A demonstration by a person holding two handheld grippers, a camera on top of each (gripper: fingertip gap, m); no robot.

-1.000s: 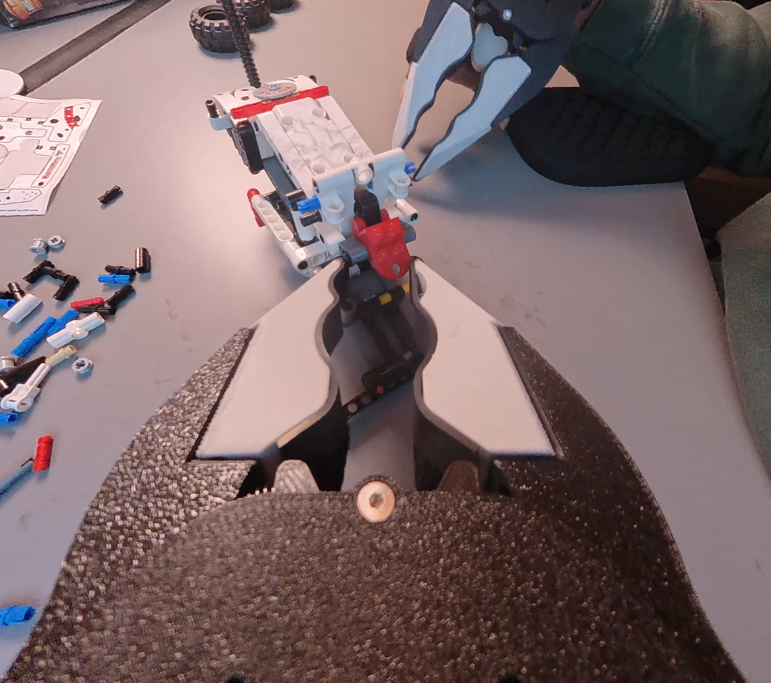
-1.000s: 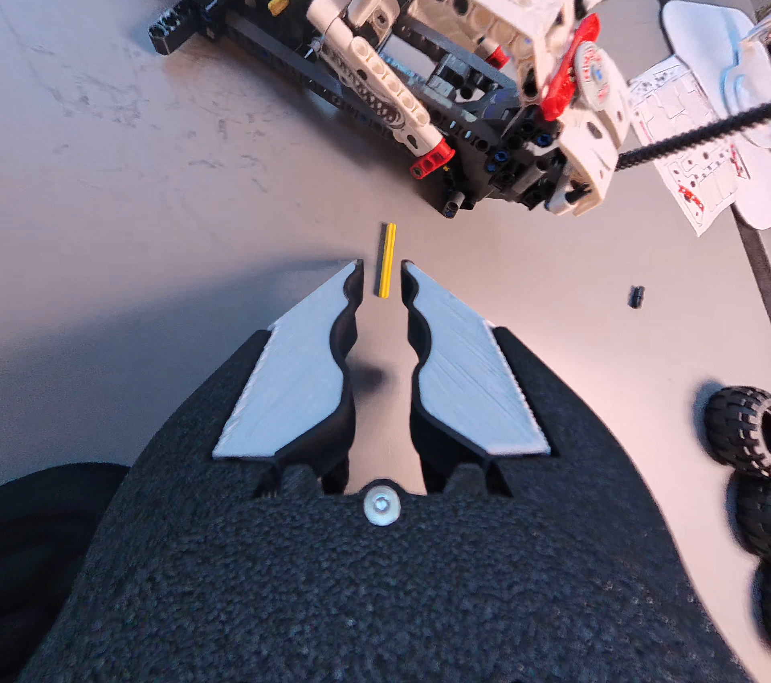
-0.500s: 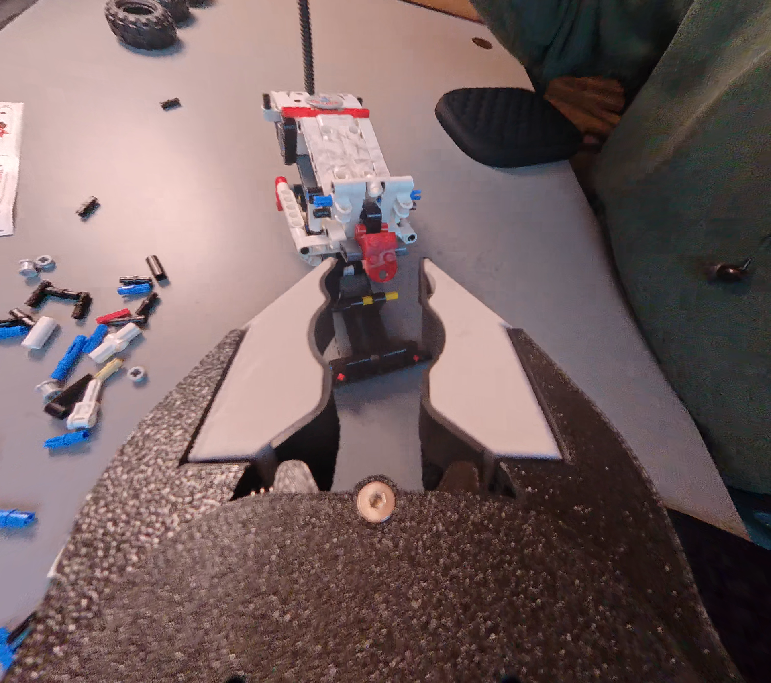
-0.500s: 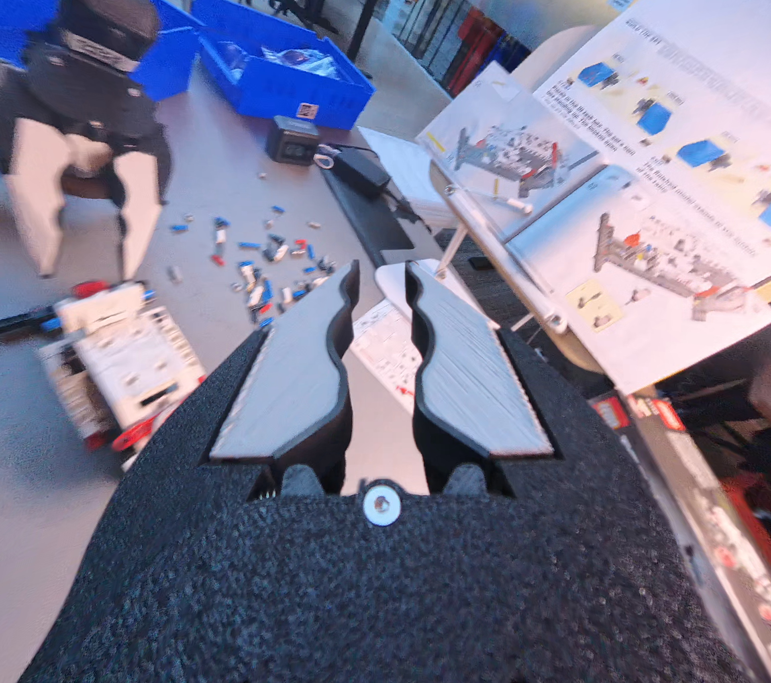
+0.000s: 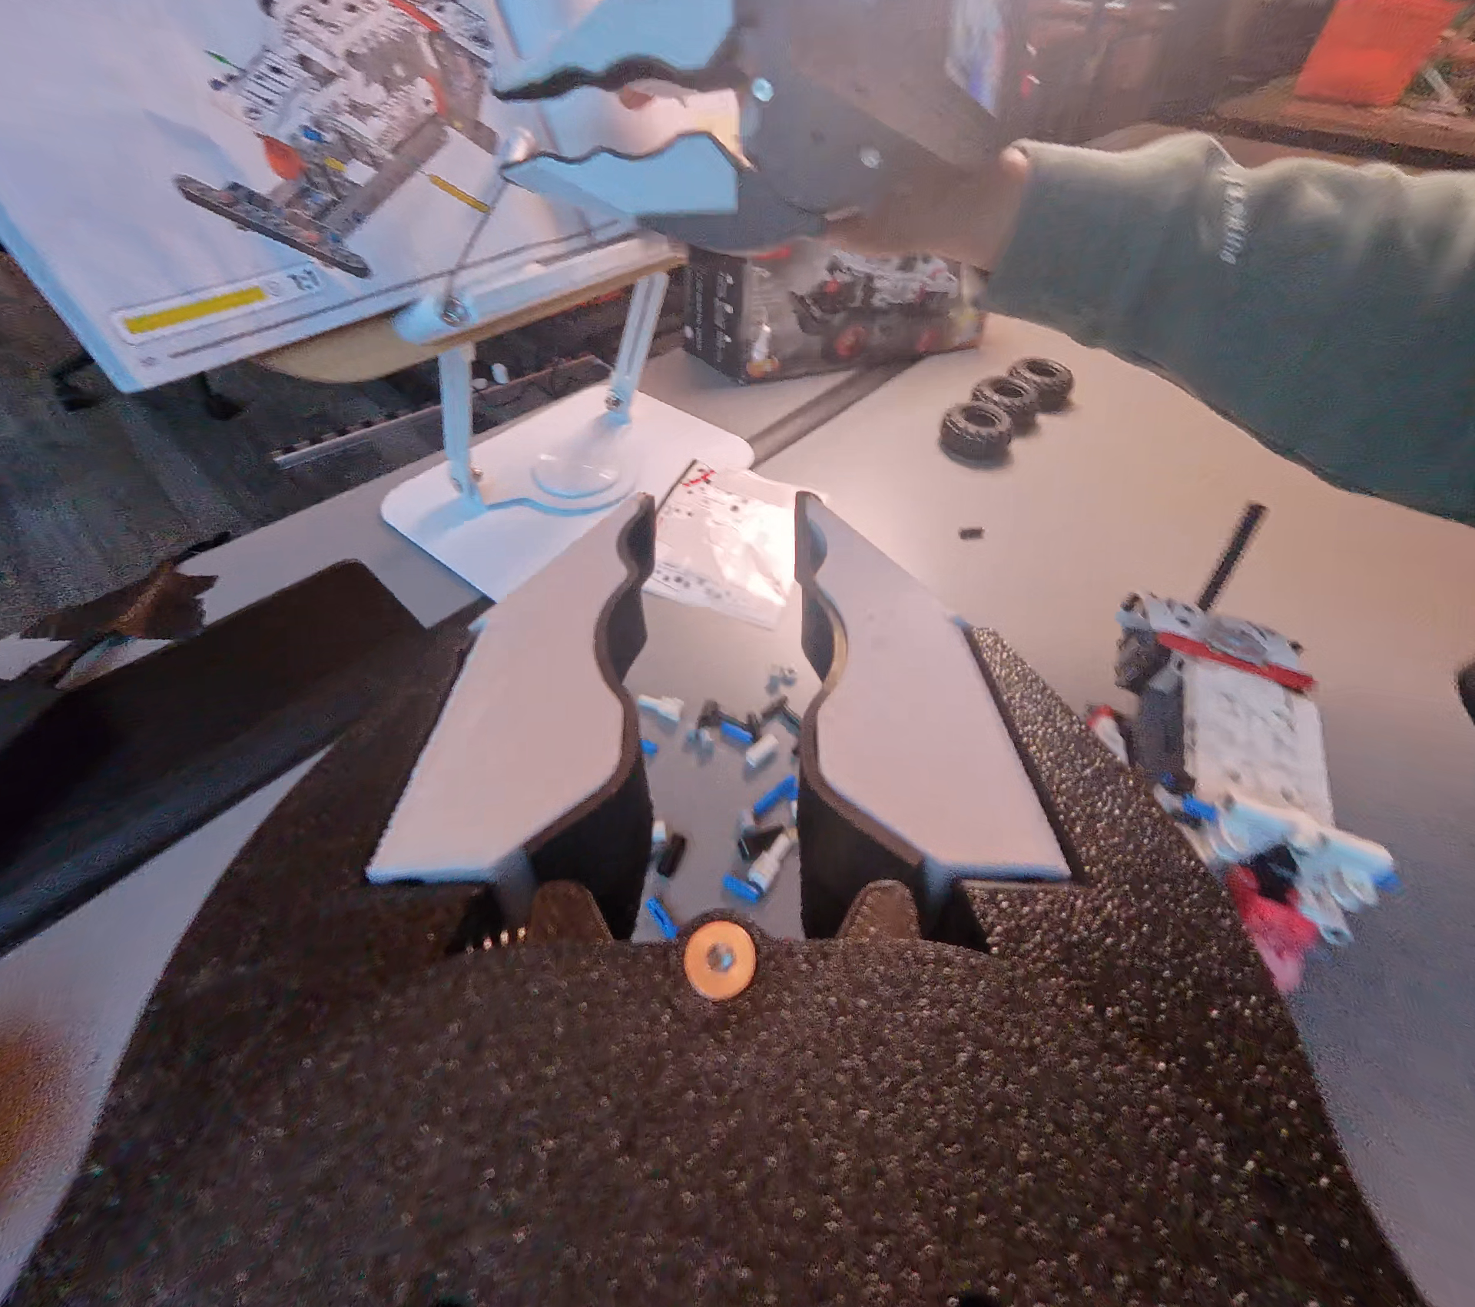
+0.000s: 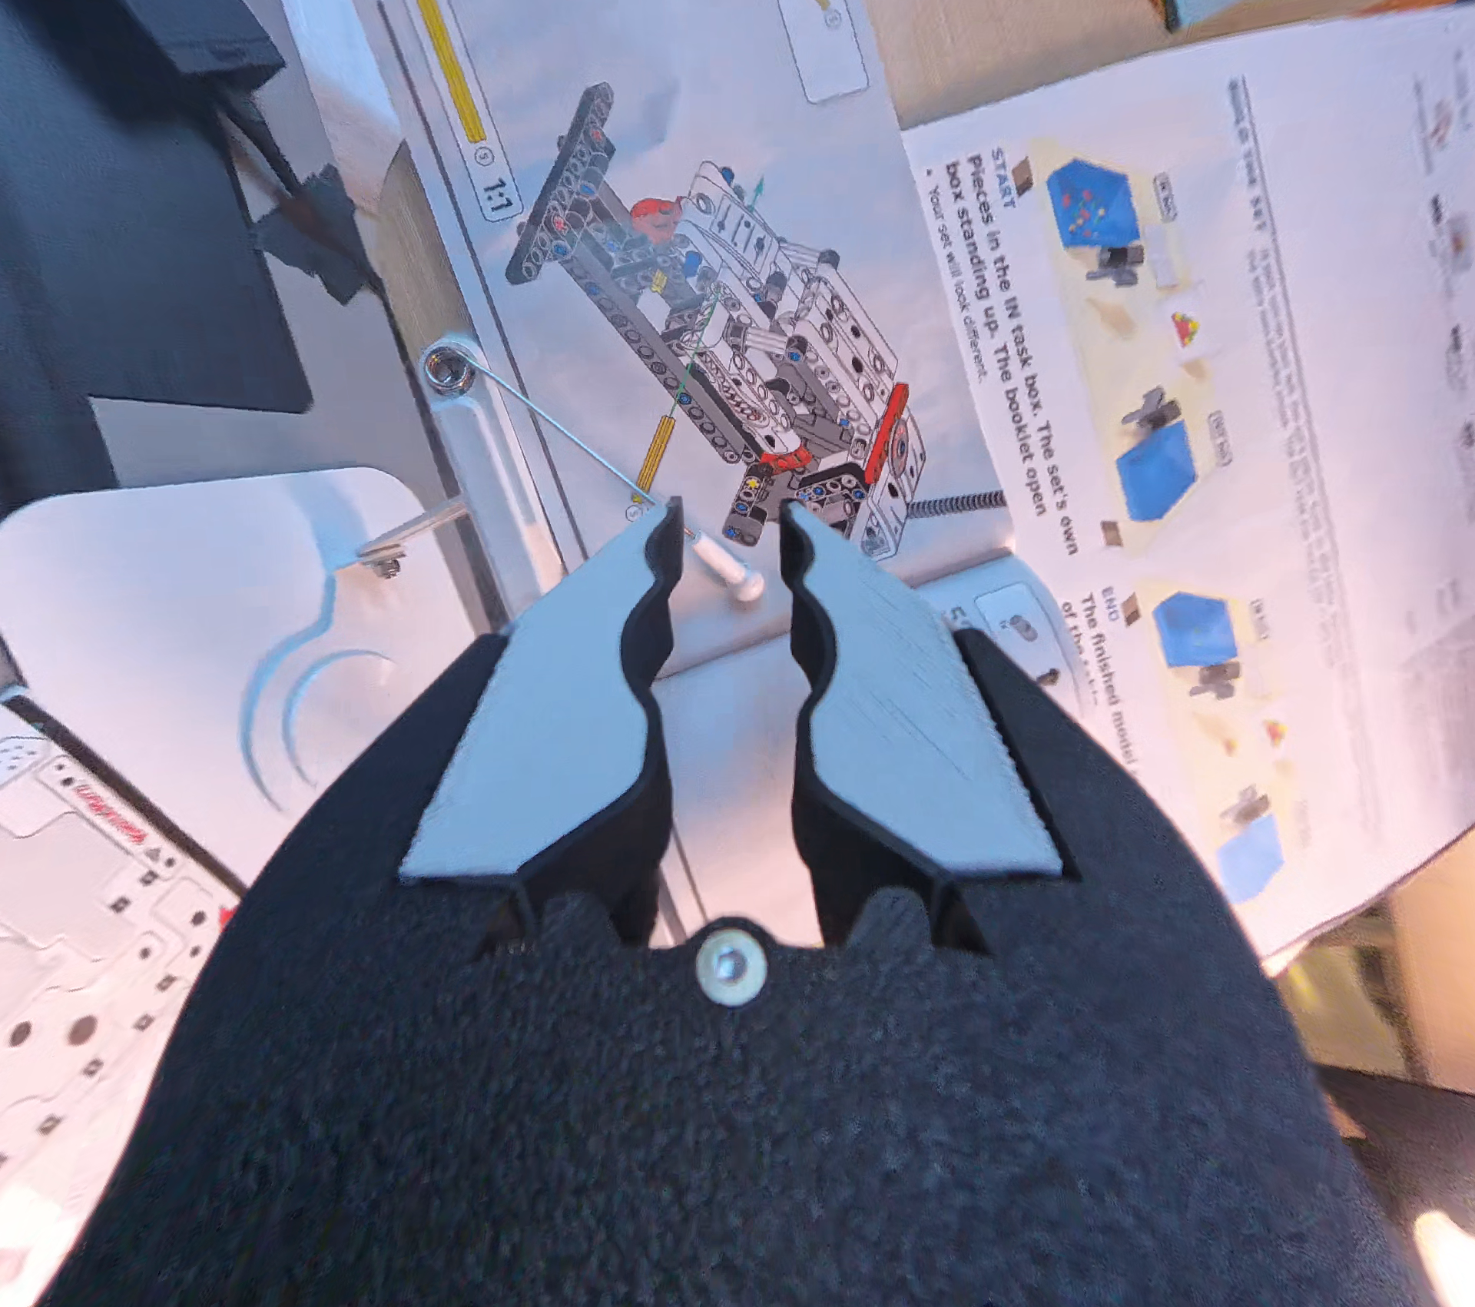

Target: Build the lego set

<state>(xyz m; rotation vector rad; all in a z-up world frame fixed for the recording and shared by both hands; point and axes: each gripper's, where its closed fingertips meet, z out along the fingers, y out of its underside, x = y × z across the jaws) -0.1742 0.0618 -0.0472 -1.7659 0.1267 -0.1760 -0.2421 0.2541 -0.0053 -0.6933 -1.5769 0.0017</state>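
Note:
The partly built white, red and black lego model (image 5: 1229,726) lies on the grey table to the right of my left gripper (image 5: 722,518). The left gripper is open and empty, held above a scatter of small blue, black and white loose pieces (image 5: 742,750). My right gripper (image 6: 730,514) is open and empty. It is raised in front of the open instruction booklet (image 6: 678,271) on its white stand, with its tips near the stand's white page clip (image 6: 726,562). The right gripper also shows in the left wrist view (image 5: 503,131), held by a green-sleeved arm (image 5: 1245,279).
Three black tyres (image 5: 1006,398) and the set's box (image 5: 830,319) lie at the back of the table. A sticker sheet (image 5: 726,550) lies by the stand's white base (image 5: 479,518). A printed guide sheet (image 6: 1197,390) stands right of the booklet. A small black piece (image 5: 970,533) lies alone. There is about 20 cm between the tips of the two grippers.
My left gripper has drawn away from the model's black beam and turned left toward the loose pieces. My right gripper has risen from the table by the yellow axle to the booklet.

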